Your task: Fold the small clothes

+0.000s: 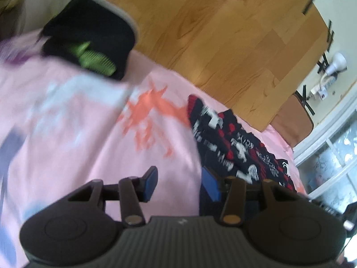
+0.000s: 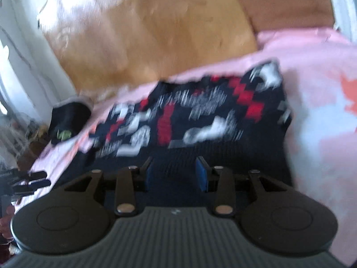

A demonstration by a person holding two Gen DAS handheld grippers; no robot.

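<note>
Left gripper [image 1: 179, 184]: the jaws stand well apart, with only the pink sheet showing in the gap between the blue pads; nothing is held. The right-hand pad [image 1: 210, 186] lies at the edge of the patterned garment, though blur makes it impossible to tell if it touches.

Right gripper [image 2: 176, 173]: the jaws are parted by a clear gap, and dark cloth fills the view between them. It hangs over the near edge of the garment; whether the fingertips touch the cloth cannot be told from the blurred frame. Nothing is clamped.

Patterned garment [image 2: 200, 109]: a small black piece with red and white print, lying spread on the pink sheet, close to the sheet's far edge where the wooden floor begins. In the left wrist view it sits just to the right of the left gripper [image 1: 236, 143].

Black folded item [image 1: 89, 44]: dark cloth with a green mark, resting on the sheet near its far edge, well apart from the patterned garment.

Pink sheet [image 1: 89, 134]: covers the working surface, printed with orange and pale blue shapes.

Wooden floor [image 1: 223, 33]: beyond the sheet's far edge.
</note>
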